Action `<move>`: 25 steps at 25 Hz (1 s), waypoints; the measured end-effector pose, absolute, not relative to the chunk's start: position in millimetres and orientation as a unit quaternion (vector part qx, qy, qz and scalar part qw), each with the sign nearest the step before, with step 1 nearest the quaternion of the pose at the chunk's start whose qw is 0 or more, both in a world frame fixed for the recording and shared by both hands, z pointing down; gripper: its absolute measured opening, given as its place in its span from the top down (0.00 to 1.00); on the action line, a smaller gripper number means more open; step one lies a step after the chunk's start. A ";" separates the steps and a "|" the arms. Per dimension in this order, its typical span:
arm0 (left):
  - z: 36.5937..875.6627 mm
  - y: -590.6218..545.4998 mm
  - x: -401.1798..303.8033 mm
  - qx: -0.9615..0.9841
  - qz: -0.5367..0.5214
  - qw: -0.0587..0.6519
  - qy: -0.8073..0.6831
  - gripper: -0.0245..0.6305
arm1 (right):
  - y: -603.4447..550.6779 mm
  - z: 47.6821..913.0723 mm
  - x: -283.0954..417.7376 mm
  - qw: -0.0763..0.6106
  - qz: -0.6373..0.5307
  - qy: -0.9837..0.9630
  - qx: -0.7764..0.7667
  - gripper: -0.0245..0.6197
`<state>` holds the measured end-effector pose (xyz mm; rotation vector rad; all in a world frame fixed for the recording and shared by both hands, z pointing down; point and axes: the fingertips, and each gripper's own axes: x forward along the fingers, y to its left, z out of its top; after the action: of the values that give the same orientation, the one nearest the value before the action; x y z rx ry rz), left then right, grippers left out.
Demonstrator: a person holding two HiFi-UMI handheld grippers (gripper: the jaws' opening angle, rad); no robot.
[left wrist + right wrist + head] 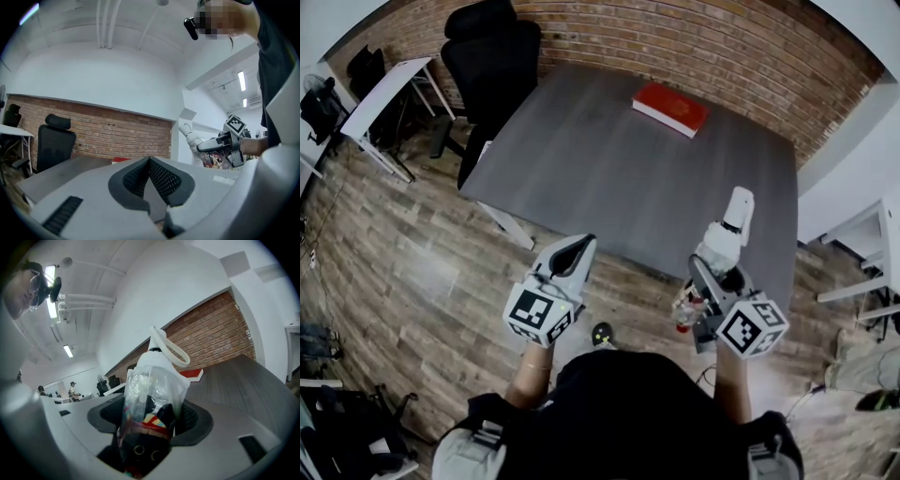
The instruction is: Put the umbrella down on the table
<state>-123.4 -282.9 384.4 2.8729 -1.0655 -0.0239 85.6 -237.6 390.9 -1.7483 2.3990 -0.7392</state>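
A flat red hardcover book [671, 108] lies close to the red brick wall [694, 37]. Over on the left, a black high-backed office chair [490, 56] stands on the wood-plank floor [412, 272], and further left there's a white desk [384, 94] by the wall.

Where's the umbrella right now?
The umbrella is clamped in the right gripper, at the head view's lower right, by the table's near edge.
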 end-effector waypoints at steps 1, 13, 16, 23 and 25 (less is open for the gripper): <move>385.2 -286.6 -127.8 0.936 -0.009 0.041 -0.349 0.96 | -241.7 391.0 83.5 0.041 -0.241 0.782 -0.574 0.51; 398.8 -322.4 -170.8 0.929 -0.011 0.066 -0.363 0.96 | -265.7 405.2 64.9 0.036 -0.256 0.762 -0.595 0.51; 400.6 -328.8 -165.0 0.930 -0.009 0.068 -0.360 0.96 | -272.8 407.3 74.0 0.034 -0.261 0.757 -0.598 0.51; 394.4 -352.2 -163.3 0.921 -0.007 0.061 -0.384 0.96 | -310.6 418.5 91.2 0.028 -0.270 0.761 -0.589 0.51; 391.9 -361.4 -165.8 0.917 -0.007 0.057 -0.394 0.96 | -325.9 420.9 91.7 0.024 -0.266 0.767 -0.583 0.51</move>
<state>-165.8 -361.4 391.9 2.7829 -1.1945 -0.0213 91.7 -325.9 420.9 -1.8053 2.3725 -0.8238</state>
